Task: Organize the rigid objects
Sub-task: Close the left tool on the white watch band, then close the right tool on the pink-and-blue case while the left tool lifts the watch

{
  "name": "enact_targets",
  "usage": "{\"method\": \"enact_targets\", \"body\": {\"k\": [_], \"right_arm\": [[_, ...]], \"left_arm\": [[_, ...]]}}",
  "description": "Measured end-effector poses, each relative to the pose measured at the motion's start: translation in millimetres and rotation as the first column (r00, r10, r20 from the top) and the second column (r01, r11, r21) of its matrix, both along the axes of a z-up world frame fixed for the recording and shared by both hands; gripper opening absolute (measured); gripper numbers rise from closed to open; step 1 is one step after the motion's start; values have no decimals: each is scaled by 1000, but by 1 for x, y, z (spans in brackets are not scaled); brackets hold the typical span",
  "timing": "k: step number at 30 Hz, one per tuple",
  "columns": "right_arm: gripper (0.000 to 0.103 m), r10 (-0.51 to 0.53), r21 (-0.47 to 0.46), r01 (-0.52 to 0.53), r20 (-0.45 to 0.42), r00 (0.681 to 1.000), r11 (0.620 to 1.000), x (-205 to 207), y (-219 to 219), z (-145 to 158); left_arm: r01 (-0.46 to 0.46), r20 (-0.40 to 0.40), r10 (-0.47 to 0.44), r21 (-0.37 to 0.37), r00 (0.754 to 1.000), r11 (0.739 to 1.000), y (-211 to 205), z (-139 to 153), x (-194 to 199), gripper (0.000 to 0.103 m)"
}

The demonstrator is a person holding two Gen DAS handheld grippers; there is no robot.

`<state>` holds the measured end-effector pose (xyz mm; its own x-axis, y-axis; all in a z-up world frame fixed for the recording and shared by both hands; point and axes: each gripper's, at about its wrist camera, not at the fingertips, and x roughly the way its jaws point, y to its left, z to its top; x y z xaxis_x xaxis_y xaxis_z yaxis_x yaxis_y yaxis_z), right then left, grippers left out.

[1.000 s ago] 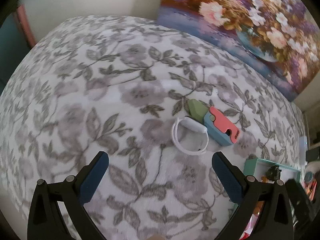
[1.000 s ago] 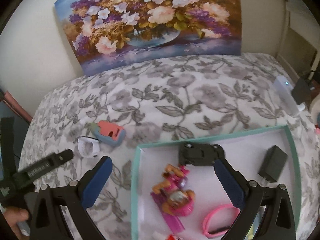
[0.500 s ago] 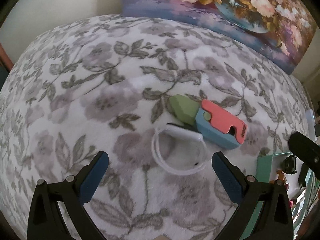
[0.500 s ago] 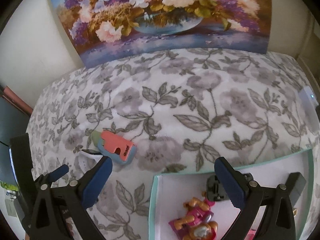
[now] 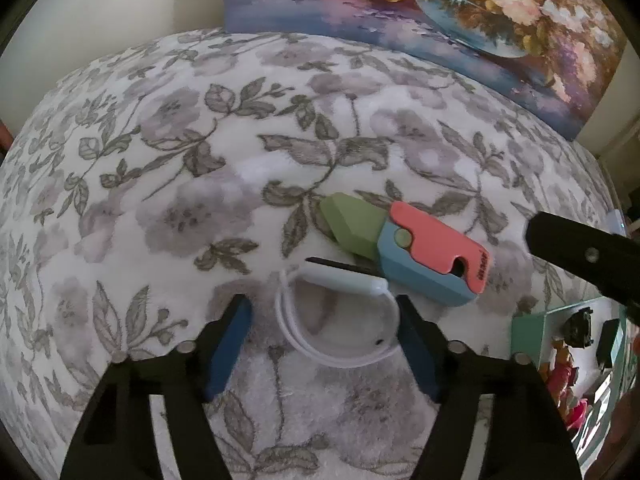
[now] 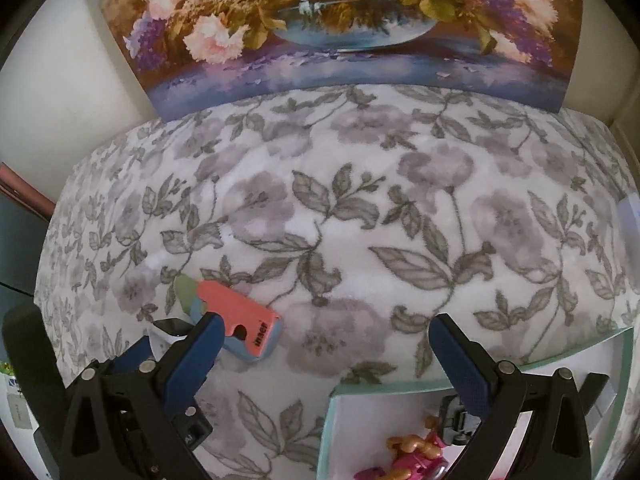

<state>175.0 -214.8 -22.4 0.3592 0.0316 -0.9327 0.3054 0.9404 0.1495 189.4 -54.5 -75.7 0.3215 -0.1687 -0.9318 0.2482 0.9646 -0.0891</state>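
A: Where does the band (image 5: 340, 320) lie?

B: On the floral bed (image 5: 160, 208), between the blue pads of the left tongs (image 5: 322, 320). It is a white loop with a flat white body on its far side. The jaws have just been closing around it. The right pad (image 5: 412, 344) sits at the loop's edge, perhaps touching — I cannot tell. The left pad (image 5: 228, 344) stands clear, with blanket showing between it and the loop.

A: So no pinch?

B: None that shows. The left tongs are still spread wider than the band.

A: What crowds it?

B: The toy (image 5: 412, 252) — green tip, blue body, pink top — lies just beyond the band, touching or nearly touching its flat body. A dark thin edge shows between them.

A: And the right tongs (image 6: 324, 348)?

B: Spread wide, nothing between them, hanging over bare blanket. Their left pad (image 6: 200, 352) overlaps the toy's near corner in the right wrist view; whether it touches, I cannot tell. The left tongs show just behind that pad.

A: The tray (image 6: 400, 388)?

B: Teal rim, white floor, at the near right of the bed. Its far edge runs just under the right pad of the right tongs. A black piece (image 6: 456, 420) and a pink and orange figure (image 6: 416, 452) lie inside.

A: Open room?

B: Plenty — the bed is bare from the toy back to the flower painting (image 6: 340, 20) at the wall, and to the left of the band too.
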Motion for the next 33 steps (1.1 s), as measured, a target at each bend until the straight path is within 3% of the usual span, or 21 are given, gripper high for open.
{"method": "enact_targets", "body": {"k": [2, 3, 6, 9, 12, 18, 28, 33], "right_arm": [[103, 1, 2, -1, -8, 1000, 1000, 3, 4, -2], [103, 2, 2, -1, -12, 1000, 1000, 4, 6, -2], [103, 15, -4, -16, -21, 1000, 1000, 9, 14, -4], [103, 31, -15, -31, -29, 999, 999, 14, 23, -5], [103, 40, -10, -41, -42, 998, 999, 20, 32, -10], [103, 74, -16, -76, -71, 995, 997, 32, 52, -25], [102, 95, -62, -103, -122, 988, 993, 44, 69, -47], [91, 108, -85, -119, -126, 986, 989, 47, 72, -51]], "left_arm": [[5, 2, -5, 3, 1000, 1000, 1, 3, 1, 57], [5, 3, -5, 5, 1000, 1000, 2, 4, 1, 56], [-10, -10, 9, -13, 1000, 1000, 10, 5, 2, 56], [-69, -12, 69, 17, 998, 997, 28, 7, 6, 56], [-165, -10, 165, 43, 986, 985, 55, 10, 10, 56], [-288, -9, 288, 3, 958, 958, 99, 16, 14, 56], [-319, -23, 318, -32, 948, 947, 118, 16, 13, 56], [-318, -38, 316, -37, 948, 947, 119, 10, 14, 56]]}}
